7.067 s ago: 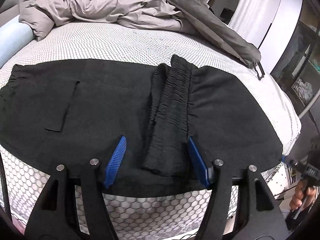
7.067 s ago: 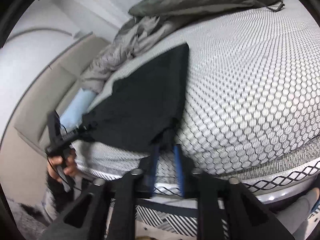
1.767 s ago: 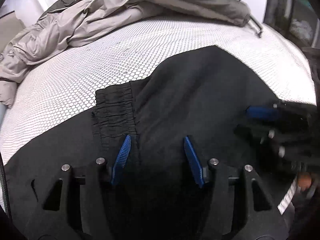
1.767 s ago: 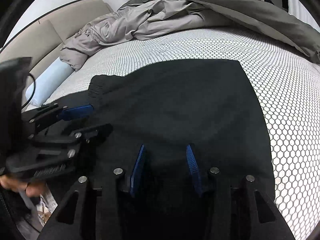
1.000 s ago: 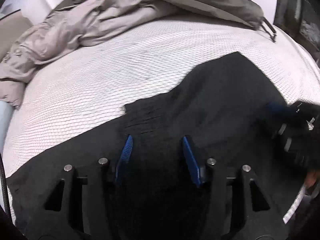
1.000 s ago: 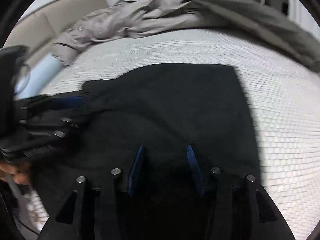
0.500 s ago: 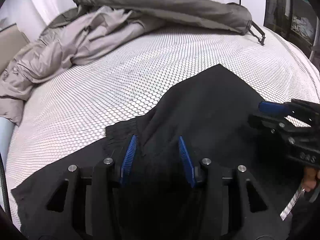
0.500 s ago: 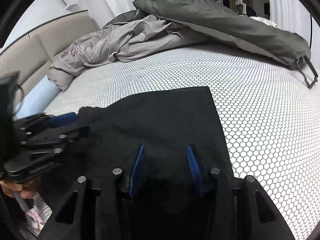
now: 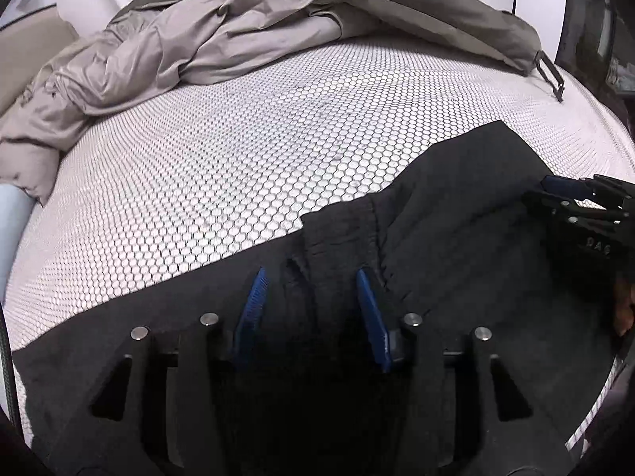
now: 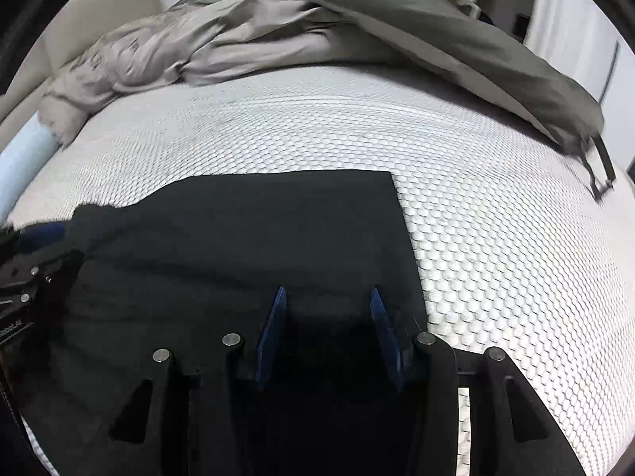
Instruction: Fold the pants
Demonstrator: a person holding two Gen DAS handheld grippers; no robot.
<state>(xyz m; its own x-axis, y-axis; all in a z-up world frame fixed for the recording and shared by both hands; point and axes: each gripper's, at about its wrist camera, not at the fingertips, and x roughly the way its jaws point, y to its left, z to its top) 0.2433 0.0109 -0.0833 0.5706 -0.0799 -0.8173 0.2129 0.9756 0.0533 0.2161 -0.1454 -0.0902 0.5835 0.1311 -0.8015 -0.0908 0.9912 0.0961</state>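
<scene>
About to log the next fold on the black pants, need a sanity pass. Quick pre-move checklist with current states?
1. Left gripper open, gathered waistband between its fingers: ok.
2. Right gripper open over the black pants: ok.
3. Either gripper actually gripping fabric: not ok, both stand open.
4. Far corner of the pants lies flat and square on the mattress: ok.
5. Fabric smooth near the waistband: not ok, bunched with a fold line beside it.
6. Grey bedding and strap buckle clear of the pants: ok.
</scene>
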